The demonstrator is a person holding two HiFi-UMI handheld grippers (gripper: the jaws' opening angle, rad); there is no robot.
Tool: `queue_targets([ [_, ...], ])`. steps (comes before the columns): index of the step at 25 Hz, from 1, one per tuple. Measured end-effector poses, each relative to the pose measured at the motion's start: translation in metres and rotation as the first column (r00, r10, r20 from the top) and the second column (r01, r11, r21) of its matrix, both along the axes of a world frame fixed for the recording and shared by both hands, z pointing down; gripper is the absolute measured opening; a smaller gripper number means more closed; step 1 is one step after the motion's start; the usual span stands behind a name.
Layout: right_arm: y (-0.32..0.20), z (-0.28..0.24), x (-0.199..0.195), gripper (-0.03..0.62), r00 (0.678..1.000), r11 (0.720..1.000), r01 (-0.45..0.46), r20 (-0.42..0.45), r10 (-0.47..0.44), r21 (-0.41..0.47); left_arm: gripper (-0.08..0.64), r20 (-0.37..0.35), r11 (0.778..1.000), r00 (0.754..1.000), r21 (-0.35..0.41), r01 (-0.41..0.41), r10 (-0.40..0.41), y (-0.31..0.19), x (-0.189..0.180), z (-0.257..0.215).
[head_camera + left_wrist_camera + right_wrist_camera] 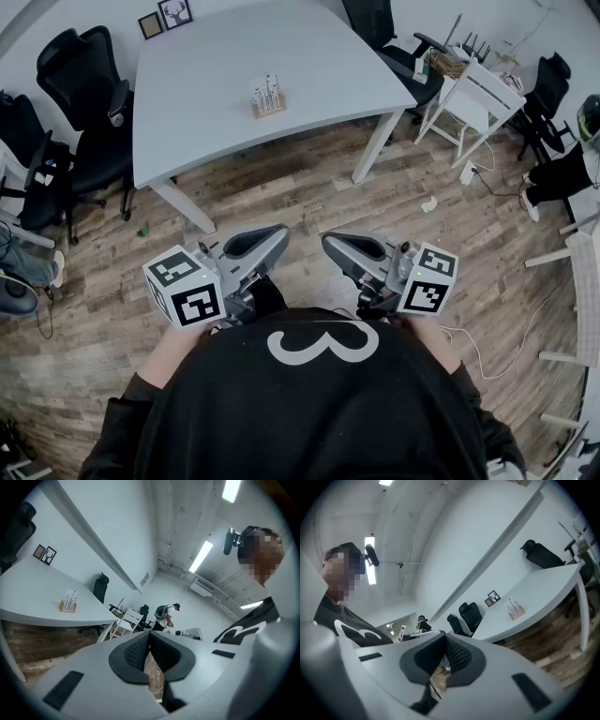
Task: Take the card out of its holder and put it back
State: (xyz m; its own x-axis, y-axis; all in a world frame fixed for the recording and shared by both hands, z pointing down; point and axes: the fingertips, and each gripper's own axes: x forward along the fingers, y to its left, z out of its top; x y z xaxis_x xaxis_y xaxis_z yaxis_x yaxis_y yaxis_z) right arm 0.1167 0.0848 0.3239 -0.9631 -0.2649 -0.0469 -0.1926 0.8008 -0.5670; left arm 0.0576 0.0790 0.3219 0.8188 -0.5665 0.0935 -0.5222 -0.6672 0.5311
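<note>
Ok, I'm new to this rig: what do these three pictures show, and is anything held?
There is no robot arm: a person carries two hand-held two-jaw grippers. The head view looks down from the person's head; the left gripper and right gripper sit near the chest, each bearing a marker cube. The other two views come from cameras riding on each gripper, looking along its jaws. Both pairs of jaws are together, holding nothing. On the grey table stands a wooden holder with the card upright in it, far from both grippers.
</note>
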Motion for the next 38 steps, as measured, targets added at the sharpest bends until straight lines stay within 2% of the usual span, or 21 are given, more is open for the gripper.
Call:
queue_targets([
  [13, -0.002, 0.003, -0.001, 0.009, 1.0, 0.999, -0.013, 0.012, 0.013, -0.03, 0.014, -0.002, 1.0, 1.0, -0.001, 0.007, -0.007, 0.002, -0.004, 0.006],
  [21, -0.018, 0.01, -0.01, 0.011, 1.0, 0.999, -0.014, 0.009, 0.015, -0.048, 0.014, -0.009, 1.0, 1.0, -0.009, 0.011, -0.011, -0.015, -0.014, 0.013],
  [24, -0.032, 0.011, -0.018, 0.009, 1.0, 0.998, -0.018, 0.008, 0.018, -0.06, 0.015, -0.024, 1.0, 1.0, -0.014, 0.005, -0.005, -0.028, -0.021, 0.013],
  [38, -0.125, 0.021, -0.062, 0.011, 0.999, 0.992, -0.043, 0.007, 0.044, -0.119, 0.015, 0.015, 0.998, 1.0, -0.069, -0.01, 0.011, -0.125, -0.065, 0.027],
])
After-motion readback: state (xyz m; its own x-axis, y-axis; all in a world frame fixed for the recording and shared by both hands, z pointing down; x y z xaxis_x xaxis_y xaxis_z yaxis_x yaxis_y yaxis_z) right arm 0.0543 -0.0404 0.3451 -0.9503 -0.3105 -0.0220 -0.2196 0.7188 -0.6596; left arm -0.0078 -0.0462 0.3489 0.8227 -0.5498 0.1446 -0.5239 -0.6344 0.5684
